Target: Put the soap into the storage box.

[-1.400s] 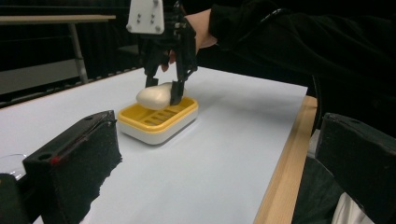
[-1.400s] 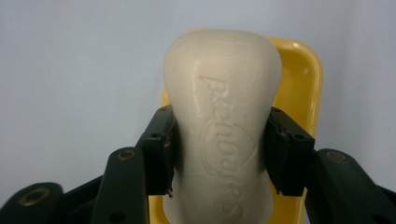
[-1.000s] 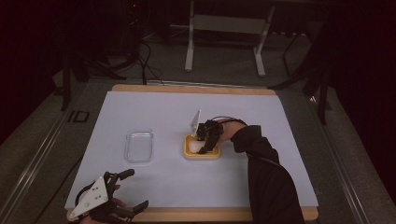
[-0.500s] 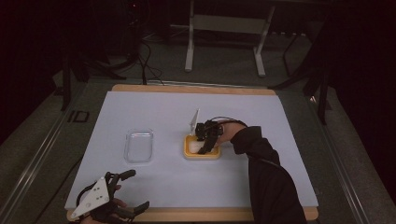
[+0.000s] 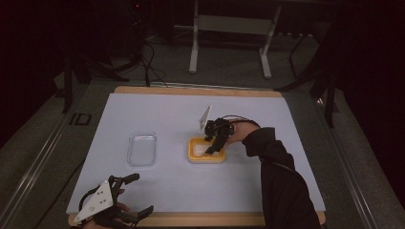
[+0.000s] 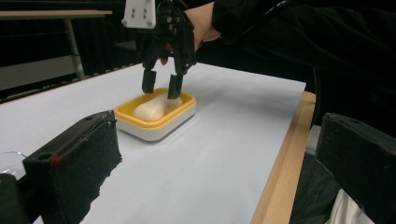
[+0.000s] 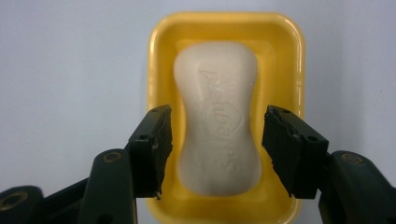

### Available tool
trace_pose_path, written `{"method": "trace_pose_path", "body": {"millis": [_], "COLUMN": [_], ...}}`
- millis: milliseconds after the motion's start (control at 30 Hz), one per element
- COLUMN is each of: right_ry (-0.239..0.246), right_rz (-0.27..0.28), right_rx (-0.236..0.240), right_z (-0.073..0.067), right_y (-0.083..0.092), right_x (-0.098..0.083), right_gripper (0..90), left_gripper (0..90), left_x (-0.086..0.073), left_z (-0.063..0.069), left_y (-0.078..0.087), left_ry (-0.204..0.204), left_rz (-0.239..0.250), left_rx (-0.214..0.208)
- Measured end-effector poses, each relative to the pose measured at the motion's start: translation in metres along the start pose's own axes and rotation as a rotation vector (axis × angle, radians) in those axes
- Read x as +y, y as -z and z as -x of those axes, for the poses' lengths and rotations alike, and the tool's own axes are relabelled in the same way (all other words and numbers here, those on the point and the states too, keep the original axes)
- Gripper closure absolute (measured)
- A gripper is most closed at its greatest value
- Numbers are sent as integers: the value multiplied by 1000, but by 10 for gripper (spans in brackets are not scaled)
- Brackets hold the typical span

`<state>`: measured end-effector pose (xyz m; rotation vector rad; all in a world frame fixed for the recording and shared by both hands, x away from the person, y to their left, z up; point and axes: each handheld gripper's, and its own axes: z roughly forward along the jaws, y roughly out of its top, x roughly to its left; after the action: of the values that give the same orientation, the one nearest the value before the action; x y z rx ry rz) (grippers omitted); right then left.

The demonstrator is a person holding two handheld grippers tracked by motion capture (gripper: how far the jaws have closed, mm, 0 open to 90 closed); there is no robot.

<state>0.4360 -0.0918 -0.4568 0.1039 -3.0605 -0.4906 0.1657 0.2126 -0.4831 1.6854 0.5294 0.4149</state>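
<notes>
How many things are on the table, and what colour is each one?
Yellow rectangular plastic soap dish: 1
White curvy bar of soap: 1
Clear plastic lid: 1
Total: 3

Glossy yellow plastic dish (image 7: 287, 60) on a white base, smooth. Inside, waxy matt cream soap (image 7: 218, 116) with embossed letters. Matt pale paper-like sheet (image 5: 157, 114) over the desk, bare wood edge (image 6: 280, 177) at 6 o'clock. Clear shiny plastic tray (image 5: 142, 149) at 9 o'clock from the dish. Rough black foam-like pads (image 7: 152, 147) on the right tool (image 7: 217, 149).
</notes>
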Motion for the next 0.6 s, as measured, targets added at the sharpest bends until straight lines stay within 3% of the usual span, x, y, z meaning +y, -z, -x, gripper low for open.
{"method": "trace_pose_path", "body": {"millis": [333,500,600], "right_ry": [-38,-95,-162], "right_rz": [29,74,72], "right_rx": [-36,-88,-136], "right_z": [-11,-17,-19], "right_y": [19,33,37], "right_x": [-5,-14,-18], "right_gripper": [412,372,315], "left_gripper": [1,1,1], "left_x": [0,0,0], "left_z": [0,0,0], "left_y": [0,0,-1], "left_ry": [-1,-2,-2], "left_rz": [0,-4,-3], "left_rx": [2,3,3]}}
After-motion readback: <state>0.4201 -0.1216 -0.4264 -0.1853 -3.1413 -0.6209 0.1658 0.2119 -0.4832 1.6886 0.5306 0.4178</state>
